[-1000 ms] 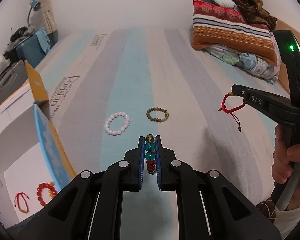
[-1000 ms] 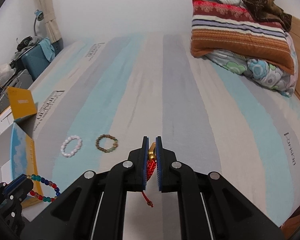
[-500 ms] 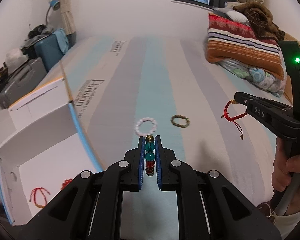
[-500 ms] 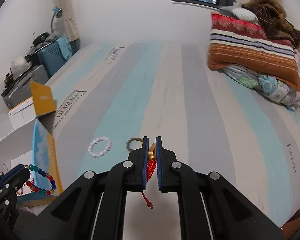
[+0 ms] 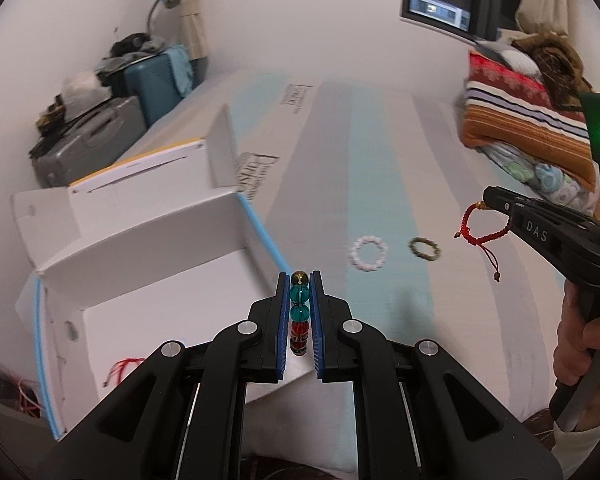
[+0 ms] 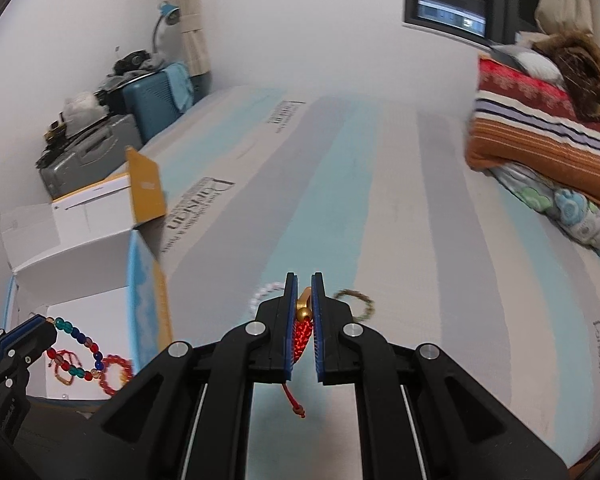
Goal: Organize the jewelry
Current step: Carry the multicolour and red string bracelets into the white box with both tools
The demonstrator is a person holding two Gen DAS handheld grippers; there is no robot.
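Bracelets: six. Two held — beaded one (image 5: 299, 312), red cord one (image 5: 482, 227); two on mattress (image 5: 369, 253) (image 5: 424, 249); two in box (image 6: 116, 373) (image 6: 65, 368). Boxes: one (image 5: 148, 248).

Soft, even indoor light; motion blur smears the background, fisheye bending and dark corners.

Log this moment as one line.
left tool: shut on bead bracelet | right tool: shut on red cord | box: open

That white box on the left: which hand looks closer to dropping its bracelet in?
The left. Its gripper, shut on the teal and red bead bracelet, hangs at the white box rim. The right gripper, shut on the red cord bracelet, is out over the bed, farther from the box.
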